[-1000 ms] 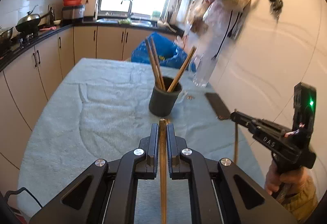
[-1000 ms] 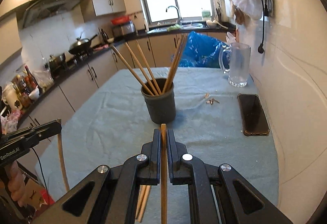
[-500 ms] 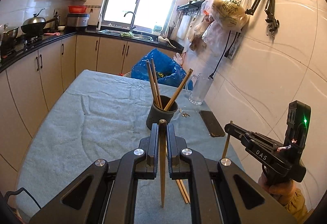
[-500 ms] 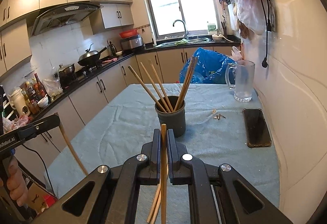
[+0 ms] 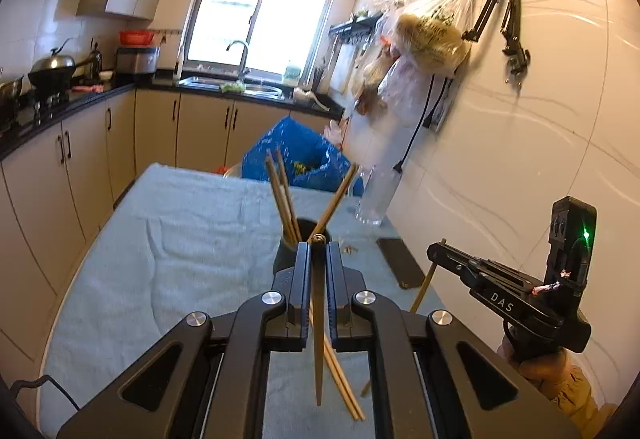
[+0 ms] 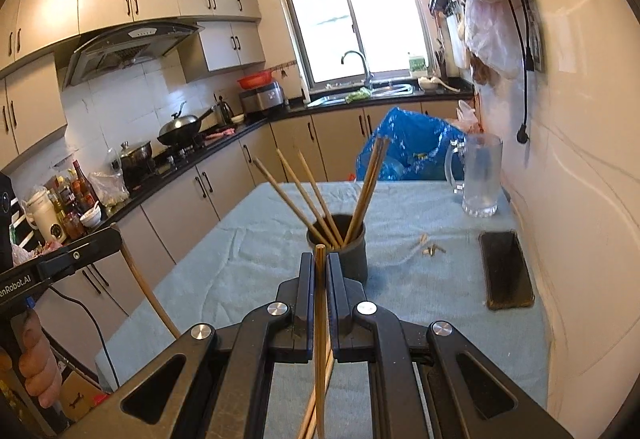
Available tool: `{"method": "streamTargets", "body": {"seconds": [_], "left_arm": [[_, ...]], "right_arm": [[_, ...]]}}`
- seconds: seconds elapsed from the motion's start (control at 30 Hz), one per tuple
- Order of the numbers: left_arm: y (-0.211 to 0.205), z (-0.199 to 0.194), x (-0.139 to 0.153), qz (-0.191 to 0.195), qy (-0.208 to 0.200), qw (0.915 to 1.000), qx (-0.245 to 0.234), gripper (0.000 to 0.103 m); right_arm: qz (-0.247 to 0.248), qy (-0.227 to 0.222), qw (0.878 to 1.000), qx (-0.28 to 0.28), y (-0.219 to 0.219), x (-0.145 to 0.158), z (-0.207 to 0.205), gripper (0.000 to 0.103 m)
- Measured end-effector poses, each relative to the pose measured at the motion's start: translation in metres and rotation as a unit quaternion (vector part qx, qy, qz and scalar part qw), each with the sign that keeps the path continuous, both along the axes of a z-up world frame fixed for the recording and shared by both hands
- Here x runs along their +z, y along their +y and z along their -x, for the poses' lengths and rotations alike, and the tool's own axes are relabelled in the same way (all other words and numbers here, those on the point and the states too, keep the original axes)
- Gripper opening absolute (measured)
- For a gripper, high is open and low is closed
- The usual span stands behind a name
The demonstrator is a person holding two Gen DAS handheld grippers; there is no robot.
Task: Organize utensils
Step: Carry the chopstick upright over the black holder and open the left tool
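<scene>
Both my tongs — left gripper [image 5: 319,251], right gripper [image 6: 320,259] — clamp one chopstick apiece; five stand in the dark holder [image 6: 345,245], a pair [image 5: 340,379] lies on the cloth.

Bright daylight from the window [image 5: 264,11] — blown out, fisheye-bent edges, dark corners.

Left wrist view: left tool [image 5: 318,253] is hiding the lower half of the dark cup [image 5: 298,239]. Glass mug [image 5: 374,195] and hanging bags [image 5: 424,51] are blurring. Right wrist view: the clamped chopstick [image 6: 320,339] is running off the bottom edge; the holding hand [image 6: 38,363] is being cropped at left.
</scene>
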State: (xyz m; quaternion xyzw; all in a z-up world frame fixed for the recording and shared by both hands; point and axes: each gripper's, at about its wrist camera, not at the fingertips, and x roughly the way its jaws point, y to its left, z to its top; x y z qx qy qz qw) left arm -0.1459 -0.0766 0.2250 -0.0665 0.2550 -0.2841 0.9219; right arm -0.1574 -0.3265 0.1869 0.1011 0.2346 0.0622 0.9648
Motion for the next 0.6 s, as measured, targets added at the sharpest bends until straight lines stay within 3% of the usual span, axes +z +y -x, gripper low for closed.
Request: {"method": "streamTargets", "body": {"seconds": [0.3, 0.6], "left_arm": [[-0.011, -0.037, 0.041, 0.002, -0.038, 0.9992, 0.011, 0.006], [-0.048, -0.087, 0.090, 0.000, -0.094, 0.9952, 0.026, 0.006]], "right_arm": [[0.013, -0.045, 0.999, -0.008, -0.006, 0.043, -0.037, 0.006], [-0.014, -0.108, 0.994, -0.027, -0.015, 0.097, -0.098, 0.006]]}}
